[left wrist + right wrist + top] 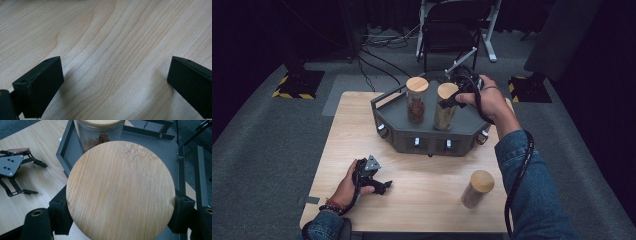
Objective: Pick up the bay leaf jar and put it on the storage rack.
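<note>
Bamboo-lidded jar [446, 106] stands on the grey tray [399, 120], clamped at its lid between the right hand-held gripper [451, 101] jaws.

We count three jars: two [417, 100] [445, 106] on one tray [394, 117]. One jar [477, 188] stands on the table [352, 130].

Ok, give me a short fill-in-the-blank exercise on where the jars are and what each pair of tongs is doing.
1. The right tongs are shut on a glass jar's round ____ lid.
2. The dark grey metal tray holds ____ jars.
3. The third bamboo-lidded glass jar stands on the light wooden ____.
4. The left tongs rest ____ above bare wood.

Missing words: bamboo; two; table; open
</note>
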The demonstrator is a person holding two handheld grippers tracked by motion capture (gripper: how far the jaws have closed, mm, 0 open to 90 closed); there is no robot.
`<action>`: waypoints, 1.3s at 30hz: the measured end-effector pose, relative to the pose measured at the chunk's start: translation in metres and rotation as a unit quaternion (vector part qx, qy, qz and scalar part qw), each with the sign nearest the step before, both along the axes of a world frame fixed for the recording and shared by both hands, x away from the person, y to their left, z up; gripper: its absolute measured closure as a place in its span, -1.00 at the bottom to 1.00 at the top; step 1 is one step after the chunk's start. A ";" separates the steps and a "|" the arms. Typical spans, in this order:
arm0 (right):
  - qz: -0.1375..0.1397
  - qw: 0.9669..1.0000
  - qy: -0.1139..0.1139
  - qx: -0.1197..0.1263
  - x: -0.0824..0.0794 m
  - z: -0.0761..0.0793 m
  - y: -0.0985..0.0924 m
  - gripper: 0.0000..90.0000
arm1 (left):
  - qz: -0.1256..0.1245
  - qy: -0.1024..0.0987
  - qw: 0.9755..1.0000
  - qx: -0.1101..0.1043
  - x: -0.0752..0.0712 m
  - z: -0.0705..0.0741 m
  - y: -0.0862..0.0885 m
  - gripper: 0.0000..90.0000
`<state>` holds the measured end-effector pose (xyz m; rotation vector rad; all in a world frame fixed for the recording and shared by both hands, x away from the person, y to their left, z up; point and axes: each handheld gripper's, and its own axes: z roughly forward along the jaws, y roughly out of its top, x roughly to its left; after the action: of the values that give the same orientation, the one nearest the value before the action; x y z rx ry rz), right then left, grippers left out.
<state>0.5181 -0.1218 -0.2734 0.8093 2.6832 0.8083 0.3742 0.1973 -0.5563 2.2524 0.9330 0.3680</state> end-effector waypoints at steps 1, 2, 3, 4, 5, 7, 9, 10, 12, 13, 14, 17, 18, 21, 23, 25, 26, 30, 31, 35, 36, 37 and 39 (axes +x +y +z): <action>-0.001 1.000 0.002 -0.001 0.001 -0.001 0.001 -0.46 | 0.000 0.000 1.000 0.000 0.000 0.000 0.000 -0.99; -0.003 1.000 0.005 0.001 0.002 -0.002 0.001 -0.46 | 0.000 0.000 1.000 0.000 0.000 0.000 0.000 -0.99; -0.005 1.000 0.006 0.002 0.003 -0.003 0.001 -0.46 | 0.000 0.000 1.000 -0.001 0.000 0.000 0.000 -0.99; -0.006 1.000 0.008 0.000 0.004 -0.004 0.002 -0.46 | 0.000 0.000 1.000 -0.001 0.000 0.000 0.000 -0.99; -0.007 1.000 0.010 0.000 0.006 -0.005 0.003 -0.46 | 0.000 0.000 1.000 0.000 0.000 0.000 0.000 -0.99; -0.010 1.000 0.013 -0.001 0.008 -0.007 0.004 -0.46 | -0.001 0.001 1.000 0.000 0.000 0.000 0.000 -0.99; -0.016 1.000 0.017 0.000 0.011 -0.008 0.006 -0.46 | -0.001 0.001 1.000 0.000 0.000 0.000 0.000 -0.99; -0.016 1.000 0.019 0.000 0.012 -0.009 0.007 -0.46 | -0.001 0.001 1.000 0.000 0.000 0.000 0.000 -0.99; -0.018 1.000 0.025 0.002 0.014 -0.011 0.008 -0.46 | -0.003 0.001 1.000 0.000 0.000 0.000 0.000 -0.99; -0.019 0.999 0.026 0.001 0.015 -0.012 0.009 -0.46 | -0.003 0.001 1.000 0.000 0.000 0.000 0.000 -0.99; -0.021 0.999 0.027 0.001 0.017 -0.013 0.009 -0.46 | -0.003 0.001 1.000 0.000 0.000 0.000 0.000 -0.99; -0.029 0.999 0.029 0.000 0.019 -0.016 0.010 -0.46 | -0.003 0.001 1.000 0.000 0.000 0.000 0.000 -0.99; -0.031 0.999 0.031 0.005 0.020 -0.016 0.010 -0.46 | -0.003 0.001 1.000 0.000 0.000 0.000 0.000 -0.99; -0.036 0.999 0.033 0.010 0.022 -0.017 0.009 -0.46 | -0.003 0.001 1.000 0.000 0.000 0.000 0.000 -0.99; -0.038 0.999 0.034 0.014 0.023 -0.018 0.008 -0.46 | -0.003 0.000 1.000 0.000 0.000 0.000 0.000 -0.99; -0.044 0.998 0.035 0.021 0.024 -0.018 0.007 -0.46 | -0.003 0.001 1.000 0.000 0.000 0.000 0.000 -0.99; -0.048 0.998 0.035 0.024 0.025 -0.019 0.006 -0.46 | -0.003 0.001 1.000 0.000 0.000 0.000 0.000 -0.99; -0.048 0.998 0.028 0.032 0.025 -0.021 0.008 -0.46 | -0.003 0.001 1.000 0.000 0.000 0.000 0.000 -0.99; -0.049 0.998 0.026 0.036 0.025 -0.022 0.008 -0.46 | -0.003 0.001 1.000 0.000 0.000 0.000 0.000 -0.99; -0.051 0.998 0.021 0.042 0.024 -0.023 0.007 -0.46 | -0.003 0.001 1.000 0.000 0.000 0.000 0.000 -0.99; -0.050 0.998 0.019 0.043 0.023 -0.023 0.007 -0.46 | -0.003 0.001 1.000 0.000 0.000 0.000 0.000 -0.99; -0.051 0.998 0.018 0.044 0.023 -0.023 0.007 -0.46 | -0.003 0.001 1.000 0.000 0.000 0.000 0.000 -0.99; -0.051 0.997 0.014 0.048 0.022 -0.024 0.007 -0.46 | -0.003 0.000 1.000 -0.001 0.000 0.000 0.000 -0.99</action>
<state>0.5402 -0.1152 -0.2976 0.9784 2.6192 0.9140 0.3740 0.1975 -0.5563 2.2535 0.9272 0.3645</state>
